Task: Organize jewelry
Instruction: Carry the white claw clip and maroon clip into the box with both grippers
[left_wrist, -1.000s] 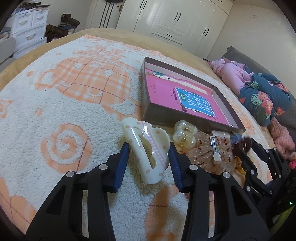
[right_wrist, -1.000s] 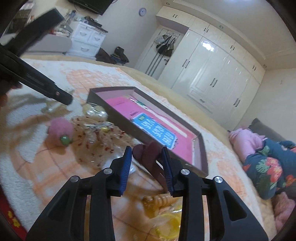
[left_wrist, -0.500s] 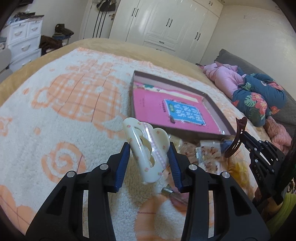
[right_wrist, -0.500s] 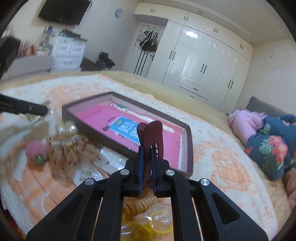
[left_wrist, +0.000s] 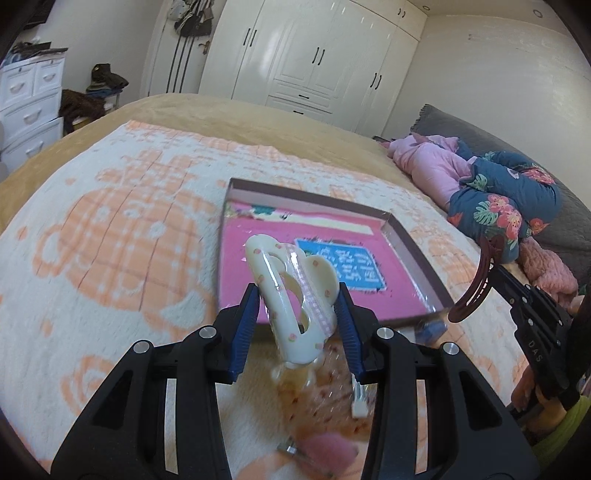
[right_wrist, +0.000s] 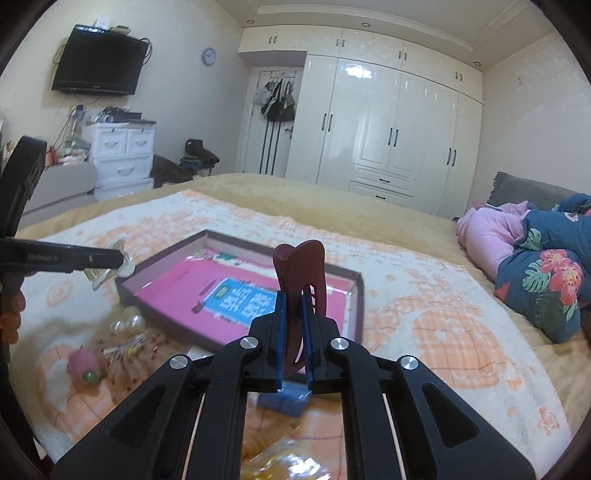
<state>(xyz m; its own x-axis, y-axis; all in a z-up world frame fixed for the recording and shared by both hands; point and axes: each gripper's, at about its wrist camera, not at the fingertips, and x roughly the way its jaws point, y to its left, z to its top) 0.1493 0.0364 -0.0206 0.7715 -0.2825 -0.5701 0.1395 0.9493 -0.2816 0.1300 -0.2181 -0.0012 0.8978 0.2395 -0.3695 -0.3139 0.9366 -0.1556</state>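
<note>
My left gripper (left_wrist: 295, 306) is shut on a cream hair claw clip (left_wrist: 291, 295) with small pink dots, held in the air just before the near wall of a shallow brown box (left_wrist: 421, 258) with a pink card floor. My right gripper (right_wrist: 293, 306) is shut on a dark red hair clip (right_wrist: 301, 266), raised above the box's (right_wrist: 356, 295) near side. The red clip (left_wrist: 476, 291) and right gripper also show at the right of the left wrist view. The left gripper's finger (right_wrist: 74, 256) shows at the left of the right wrist view.
Loose items lie on the fleecy orange-and-white blanket (left_wrist: 110, 258) in front of the box: a pink pom-pom (right_wrist: 85, 365), a clear speckled bag (right_wrist: 129, 343), a small blue thing (right_wrist: 284, 398), yellow coils (right_wrist: 280, 461). Folded clothes (right_wrist: 546, 258) lie at the right.
Both grippers have risen with their clips and moved toward the box. The right gripper closed tight on the red clip earlier. The cream clip now hangs over the box's near edge.
</note>
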